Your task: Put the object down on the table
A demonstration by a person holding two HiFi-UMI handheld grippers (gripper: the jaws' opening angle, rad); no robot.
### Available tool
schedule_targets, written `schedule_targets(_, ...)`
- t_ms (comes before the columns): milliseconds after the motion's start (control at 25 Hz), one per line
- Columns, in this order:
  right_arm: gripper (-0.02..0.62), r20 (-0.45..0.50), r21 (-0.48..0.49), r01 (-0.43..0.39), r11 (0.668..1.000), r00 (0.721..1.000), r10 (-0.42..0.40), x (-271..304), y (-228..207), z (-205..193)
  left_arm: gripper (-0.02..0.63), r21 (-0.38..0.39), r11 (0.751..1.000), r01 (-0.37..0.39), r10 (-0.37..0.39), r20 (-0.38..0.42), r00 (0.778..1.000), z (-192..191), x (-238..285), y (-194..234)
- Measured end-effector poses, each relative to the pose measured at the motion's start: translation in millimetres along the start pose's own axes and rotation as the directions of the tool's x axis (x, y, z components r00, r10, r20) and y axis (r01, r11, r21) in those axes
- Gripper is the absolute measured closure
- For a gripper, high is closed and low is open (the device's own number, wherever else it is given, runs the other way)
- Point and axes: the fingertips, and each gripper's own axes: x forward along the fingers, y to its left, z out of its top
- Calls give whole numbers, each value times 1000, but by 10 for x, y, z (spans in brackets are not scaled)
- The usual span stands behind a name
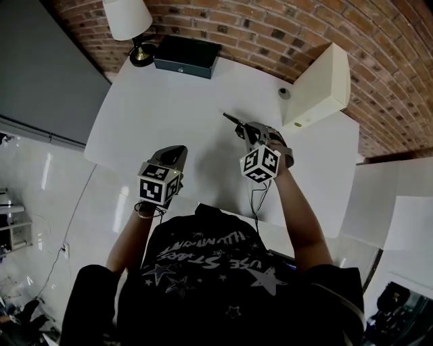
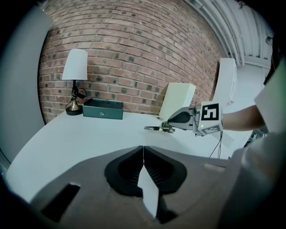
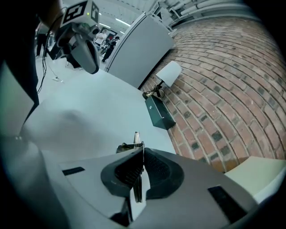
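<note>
Pinching a slim metal tool (image 3: 136, 137), the right claw (image 3: 142, 151) leaves its tip jutting forward

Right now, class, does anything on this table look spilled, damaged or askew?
Nothing stands out. The lamp stands upright, the dark box lies flat, and the right gripper holds a small metal tool.

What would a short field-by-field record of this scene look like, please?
Surface: white table against a brick wall
Right gripper: fingers shut on a thin metal tool, which sticks out ahead of them
Tool placement: over the table; contact with it unclear
Left gripper: fingers shut, nothing between them
Far edge: lamp, dark green box
Right side: white box
</note>
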Motion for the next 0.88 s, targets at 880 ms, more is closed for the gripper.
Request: schedule_targets(880,582,57,-175,47,983,998,-37,392,114,-365,586,-19,1000,-5,4,-39,999,30,329,45)
